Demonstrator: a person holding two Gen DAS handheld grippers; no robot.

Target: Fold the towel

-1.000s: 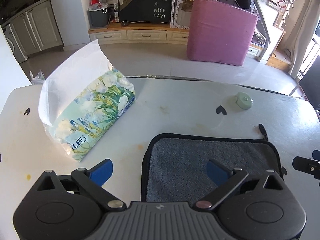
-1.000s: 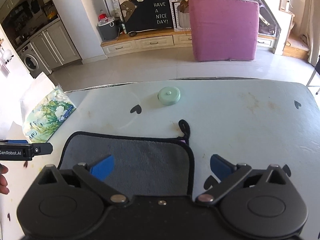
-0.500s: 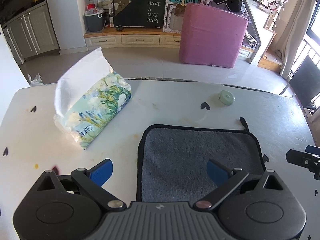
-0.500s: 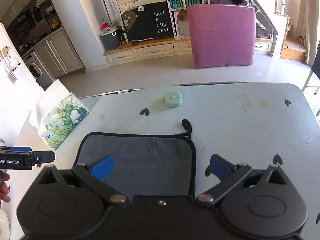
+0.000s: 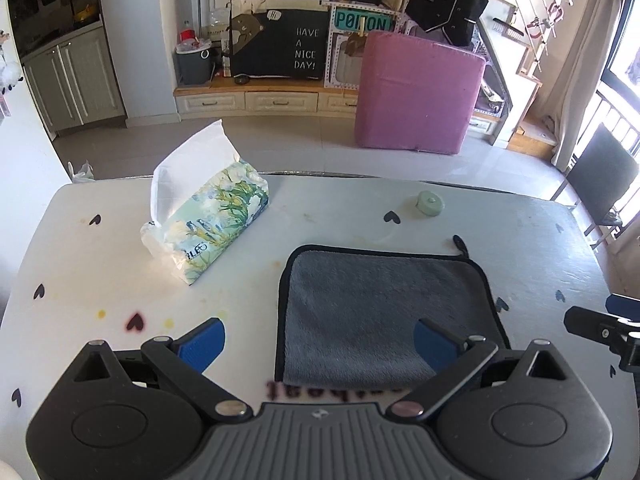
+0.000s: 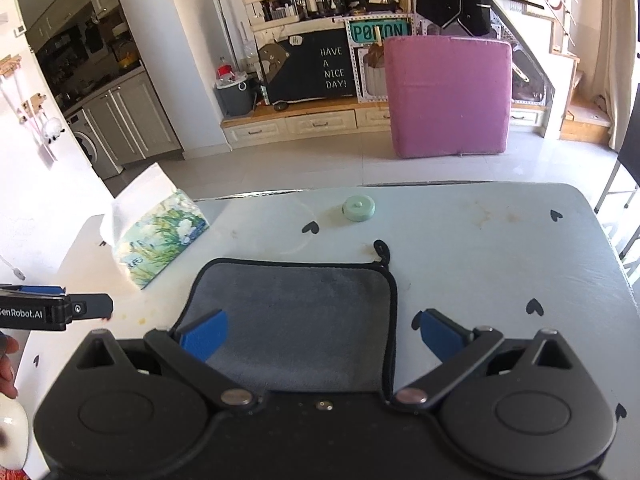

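Squarely across a white counter (image 5: 360,216) dotted with small black hearts, a gray towel (image 5: 384,304) with black edging lies flat, its long axis running side to side before both tools and its hanging loop (image 6: 382,249) at the far right corner. From largest to smallest, the counter also carries a floral tissue pack (image 5: 212,228) well apart to the towel's left and a small mint-green round object (image 6: 359,208) beyond its far edge.

Both tools hover low over the towel's near edge, gripping nothing. The left gripper (image 5: 318,340) has its blue fingers (image 5: 200,342) spread wide, straddling the towel's near-left corner, one pad over bare counter, the other over cloth. The right gripper (image 6: 322,336) is likewise wide open across the near-right corner, its left pad above cloth and its right pad over bare counter.

Judging from this layout, the towel lies directly ahead of and below both pairs of fingers, each tool nearest its own near corner, so a fold would likely carry the near edge away toward the far edge. No fold has yet begun.
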